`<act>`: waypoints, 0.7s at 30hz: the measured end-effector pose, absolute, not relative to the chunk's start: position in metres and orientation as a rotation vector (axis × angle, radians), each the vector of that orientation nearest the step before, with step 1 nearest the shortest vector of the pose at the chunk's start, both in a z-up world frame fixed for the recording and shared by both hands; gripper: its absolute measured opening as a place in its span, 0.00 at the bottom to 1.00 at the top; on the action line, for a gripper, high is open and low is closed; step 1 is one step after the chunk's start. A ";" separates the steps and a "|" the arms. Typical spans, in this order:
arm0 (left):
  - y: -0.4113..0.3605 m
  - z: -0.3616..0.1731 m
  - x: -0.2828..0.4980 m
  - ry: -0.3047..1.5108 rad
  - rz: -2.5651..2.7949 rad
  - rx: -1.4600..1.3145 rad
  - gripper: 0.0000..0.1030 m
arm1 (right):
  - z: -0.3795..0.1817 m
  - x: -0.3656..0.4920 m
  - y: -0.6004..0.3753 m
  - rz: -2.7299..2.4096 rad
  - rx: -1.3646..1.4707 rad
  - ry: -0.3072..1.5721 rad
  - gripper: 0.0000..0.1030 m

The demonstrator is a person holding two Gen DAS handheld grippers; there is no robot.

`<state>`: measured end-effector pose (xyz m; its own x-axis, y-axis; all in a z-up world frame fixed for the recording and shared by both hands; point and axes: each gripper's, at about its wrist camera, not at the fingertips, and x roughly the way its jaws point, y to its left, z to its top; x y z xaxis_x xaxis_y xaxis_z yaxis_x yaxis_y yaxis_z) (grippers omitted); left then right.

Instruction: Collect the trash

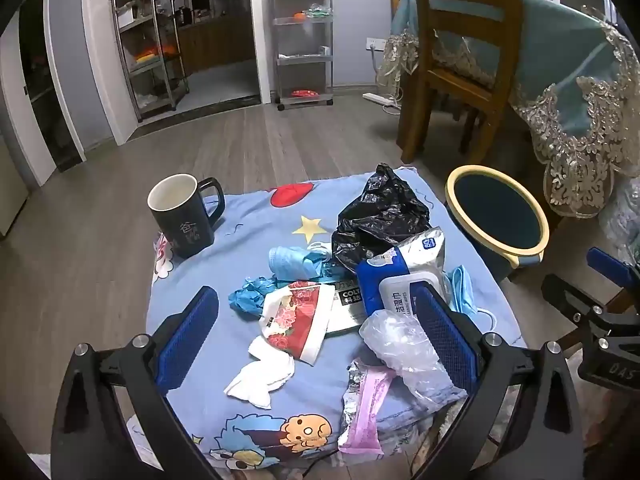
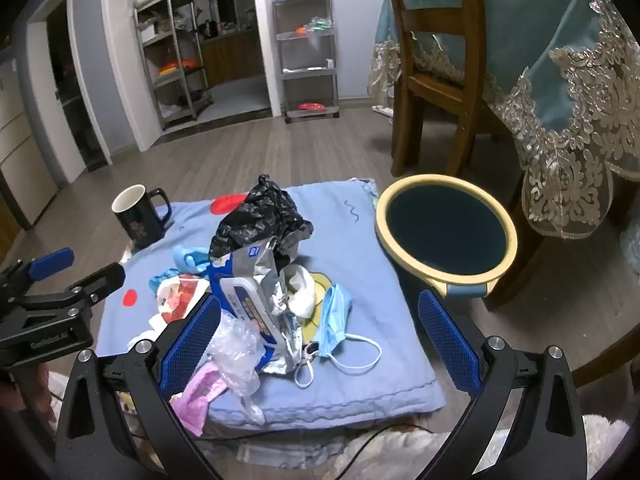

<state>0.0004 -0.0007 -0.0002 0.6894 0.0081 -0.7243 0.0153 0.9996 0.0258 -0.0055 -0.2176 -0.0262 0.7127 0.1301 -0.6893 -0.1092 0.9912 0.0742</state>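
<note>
Left wrist: looks steeply down and forward along its fingers, close over the blue quilt [image 1: 256, 236].
Right wrist: same tilt, set further right, nearer the bin [image 2: 444, 232].
Shared: trash pile, mug [image 1: 184, 216], bin.

Left gripper [image 1: 316, 332] gapes above litter: wipes pack [image 1: 400, 276], black bag [image 1: 380, 216], perhaps gloves [image 1: 250, 298].

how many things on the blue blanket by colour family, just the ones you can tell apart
black: 2, ceramic mug, crumpled plastic bag
blue: 3, wet wipes pack, face mask, crumpled glove
white: 1, crumpled tissue
pink: 1, foil wrapper
clear: 1, plastic wrap
total: 8
</note>
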 end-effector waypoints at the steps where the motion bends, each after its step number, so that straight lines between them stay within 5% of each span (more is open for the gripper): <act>1: -0.001 0.000 0.001 0.814 -0.001 0.036 0.94 | -0.026 -0.005 -0.218 0.133 0.028 0.767 0.96; 21: 0.006 -0.004 0.002 0.822 0.015 0.010 0.94 | -0.030 -0.003 -0.219 0.122 0.039 0.784 0.96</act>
<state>0.0019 0.0061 -0.0041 0.6805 0.0175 -0.7326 -0.0098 0.9998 0.0148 -0.0031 -0.2190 -0.0297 0.7017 0.1241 -0.7016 -0.0952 0.9922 0.0803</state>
